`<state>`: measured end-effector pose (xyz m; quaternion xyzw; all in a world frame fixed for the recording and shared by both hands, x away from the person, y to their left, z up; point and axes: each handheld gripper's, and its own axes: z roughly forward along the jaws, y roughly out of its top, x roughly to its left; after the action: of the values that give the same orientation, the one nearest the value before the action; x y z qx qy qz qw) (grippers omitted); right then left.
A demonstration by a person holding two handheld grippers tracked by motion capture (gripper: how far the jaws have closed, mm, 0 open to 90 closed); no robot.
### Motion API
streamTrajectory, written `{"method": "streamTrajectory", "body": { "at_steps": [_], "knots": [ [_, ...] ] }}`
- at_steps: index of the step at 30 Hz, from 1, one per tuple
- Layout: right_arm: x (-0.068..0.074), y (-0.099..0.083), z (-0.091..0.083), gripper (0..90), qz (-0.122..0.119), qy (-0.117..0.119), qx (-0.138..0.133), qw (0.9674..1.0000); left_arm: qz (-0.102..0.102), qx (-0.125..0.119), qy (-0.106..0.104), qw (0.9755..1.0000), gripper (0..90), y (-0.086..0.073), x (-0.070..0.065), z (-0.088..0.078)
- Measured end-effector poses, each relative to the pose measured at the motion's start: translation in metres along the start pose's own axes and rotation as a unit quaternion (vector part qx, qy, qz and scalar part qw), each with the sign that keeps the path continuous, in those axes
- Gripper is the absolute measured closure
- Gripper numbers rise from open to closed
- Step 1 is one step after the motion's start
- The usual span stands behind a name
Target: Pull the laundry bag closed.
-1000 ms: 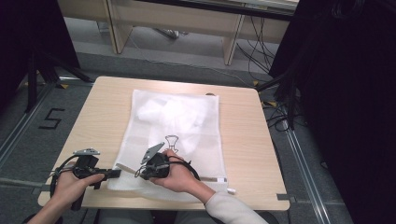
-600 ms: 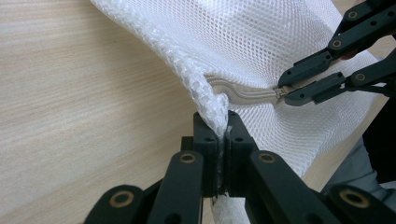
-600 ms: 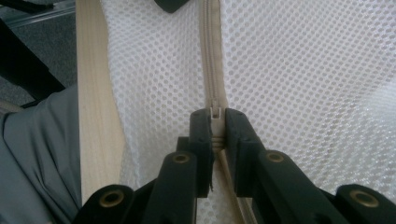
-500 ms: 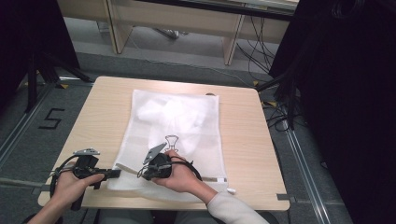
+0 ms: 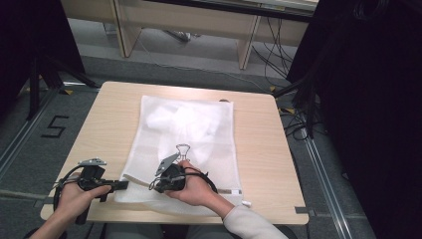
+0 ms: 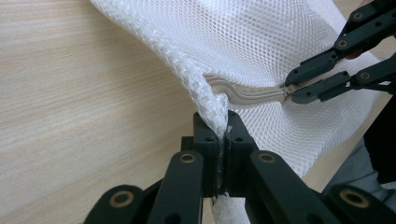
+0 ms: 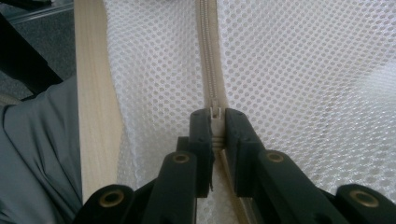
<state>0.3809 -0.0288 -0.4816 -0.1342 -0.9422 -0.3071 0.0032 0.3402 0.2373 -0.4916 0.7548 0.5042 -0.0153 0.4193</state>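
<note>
A white mesh bag [image 5: 189, 129] lies flat on the wooden table [image 5: 259, 149], its beige zipper [image 7: 208, 56] running along the near edge. My left gripper [image 5: 122, 185] is at the bag's near left corner, jaws shut on a pinched fold of mesh [image 6: 223, 126]. My right gripper [image 5: 153, 186] is a little to the right of it, shut on the zipper pull [image 7: 215, 112]. In the left gripper view, the right gripper [image 6: 292, 88] grips the end of the zipper [image 6: 252, 93], and the mesh [image 6: 261, 42] rises slightly between the two grippers.
A thin wire loop [image 5: 183, 148] lies on the bag just beyond the right hand. The table's near edge [image 7: 91, 93] runs close beside the zipper, with grey trousers [image 7: 37, 154] below it. Bare wood [image 6: 84, 93] lies left of the bag. Cables and desk legs stand beyond the table.
The right hand has crept very slightly to the right along the bag's near edge. The left gripper holds still.
</note>
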Motion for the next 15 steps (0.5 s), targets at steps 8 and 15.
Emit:
{"method": "streamTrajectory", "body": {
  "at_steps": [8,15],
  "knots": [
    [-0.0006,-0.0040,-0.0039,82.6,0.004,-0.002,0.003,1.0000,-0.003,-0.001,-0.001,1.0000,85.7,0.0000,0.0004,-0.0001],
    [-0.0011,-0.0041,-0.0048,82.6,-0.002,-0.004,0.004,1.0000,-0.001,0.001,0.001,1.0000,85.7,0.0000,0.0005,-0.0002]
  ]
}}
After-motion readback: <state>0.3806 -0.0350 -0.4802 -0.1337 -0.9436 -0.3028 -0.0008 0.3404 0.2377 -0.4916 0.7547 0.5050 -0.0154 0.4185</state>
